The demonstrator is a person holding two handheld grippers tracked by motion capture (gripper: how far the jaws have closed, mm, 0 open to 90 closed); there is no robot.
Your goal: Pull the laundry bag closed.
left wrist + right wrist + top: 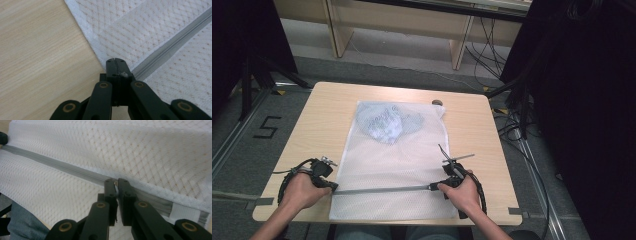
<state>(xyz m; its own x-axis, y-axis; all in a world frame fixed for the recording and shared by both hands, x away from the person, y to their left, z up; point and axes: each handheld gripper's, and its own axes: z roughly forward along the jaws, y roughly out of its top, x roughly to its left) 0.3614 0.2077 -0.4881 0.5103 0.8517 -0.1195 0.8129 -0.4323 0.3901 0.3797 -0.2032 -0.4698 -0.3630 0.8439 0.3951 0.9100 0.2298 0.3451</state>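
At about eight o'clock on the wooden table, the left gripper has its jaws pressed together on the left end of the grey zipper, where the tape meets the edge of the white mesh laundry bag; in the left gripper view a scrap of white shows pinched at the tips. This hand is the anchor. To do the step well it should stay put and keep the tape taut, pulling lightly toward nine o'clock, so the teeth lie straight.

The bag lies flat in the middle of the table, its long axis running from six to twelve o'clock, with its near edge at the table's near edge. A bluish-white garment is bunched inside its far half, toward twelve. The zipper crosses the near part of the bag at right angles to that axis, from nine to three o'clock, and rises slightly toward three.

At about four o'clock, the right gripper is closed on something small and pale at the zipper line, probably the slider's pull tab. It should travel straight along the tape with no lift or twist, so the mesh does not bunch under the slider.
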